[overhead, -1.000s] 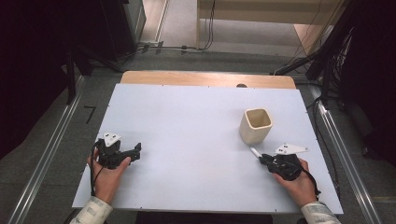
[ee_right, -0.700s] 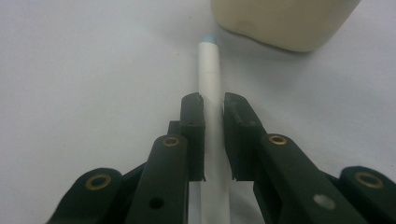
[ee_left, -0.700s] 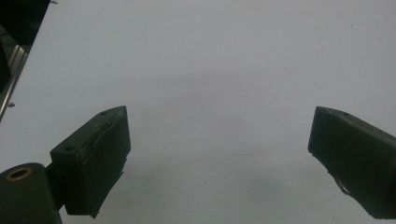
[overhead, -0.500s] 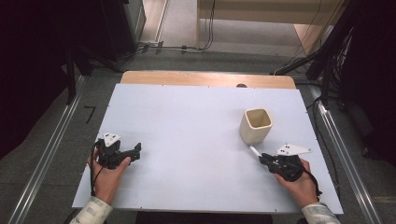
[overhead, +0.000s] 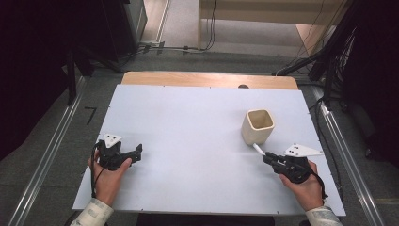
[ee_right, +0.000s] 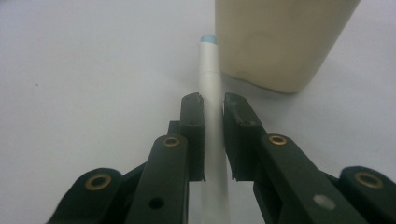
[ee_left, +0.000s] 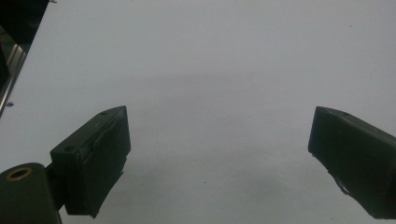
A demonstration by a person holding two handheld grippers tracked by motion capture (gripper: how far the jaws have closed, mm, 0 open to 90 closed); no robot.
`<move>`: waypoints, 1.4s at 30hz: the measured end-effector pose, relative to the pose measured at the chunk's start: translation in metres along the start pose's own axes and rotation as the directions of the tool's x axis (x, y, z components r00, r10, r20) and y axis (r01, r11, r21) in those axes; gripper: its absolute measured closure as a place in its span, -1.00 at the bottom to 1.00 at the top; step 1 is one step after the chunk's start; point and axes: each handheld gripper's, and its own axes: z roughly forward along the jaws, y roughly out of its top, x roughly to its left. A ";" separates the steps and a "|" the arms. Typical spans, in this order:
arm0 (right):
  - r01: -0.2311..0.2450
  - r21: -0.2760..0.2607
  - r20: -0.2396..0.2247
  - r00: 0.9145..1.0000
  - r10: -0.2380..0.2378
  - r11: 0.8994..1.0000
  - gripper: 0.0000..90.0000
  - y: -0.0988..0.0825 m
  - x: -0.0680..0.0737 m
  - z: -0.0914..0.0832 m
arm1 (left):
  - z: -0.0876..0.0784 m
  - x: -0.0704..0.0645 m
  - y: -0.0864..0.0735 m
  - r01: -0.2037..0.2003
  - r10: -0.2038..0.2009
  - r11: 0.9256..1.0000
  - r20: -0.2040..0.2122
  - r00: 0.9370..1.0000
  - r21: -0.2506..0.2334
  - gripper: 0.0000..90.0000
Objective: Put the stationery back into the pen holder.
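Nothing moved, beige cup (overhead: 258, 126) upright, interior bare, white pen (ee_right: 212, 126) beside it.

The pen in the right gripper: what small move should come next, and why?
Probably lift the pen a little and tilt its tip up toward the cup's open top. The right gripper is shut on the pen, which lies low over the table, its blue tip beside the cup's wall, below the rim.
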 end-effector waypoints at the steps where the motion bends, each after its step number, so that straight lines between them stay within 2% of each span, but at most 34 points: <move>1: 0.002 -0.011 -0.001 1.000 -0.002 1.000 0.70 0.001 0.001 -0.001 | 0.000 0.000 0.000 0.000 0.000 1.000 0.000 1.000 -0.001 -0.86; 8: -0.006 -0.059 -0.020 1.000 0.005 0.998 0.70 0.009 0.005 -0.012 | 0.000 0.000 0.000 0.000 0.000 1.000 0.000 1.000 0.000 -0.85; 12: -0.014 -0.094 -0.010 1.000 0.013 0.995 0.70 0.018 0.006 -0.018 | 0.000 0.000 0.000 -0.001 0.001 1.000 -0.001 1.000 0.003 -0.86; 26: -0.041 -0.162 0.023 0.999 0.045 0.986 0.70 0.046 0.002 -0.028 | 0.000 0.000 0.000 0.002 -0.002 1.000 0.000 1.000 0.001 -0.86; 39: -0.045 -0.198 0.048 0.997 0.056 0.979 0.70 0.089 -0.014 -0.017 | 0.000 0.001 0.000 0.005 -0.005 1.000 -0.002 1.000 -0.001 -0.86; 42: -0.043 -0.200 0.053 0.997 0.054 0.979 0.70 0.094 -0.015 -0.014 | 0.000 0.001 0.000 0.005 -0.005 1.000 -0.001 1.000 -0.001 -0.86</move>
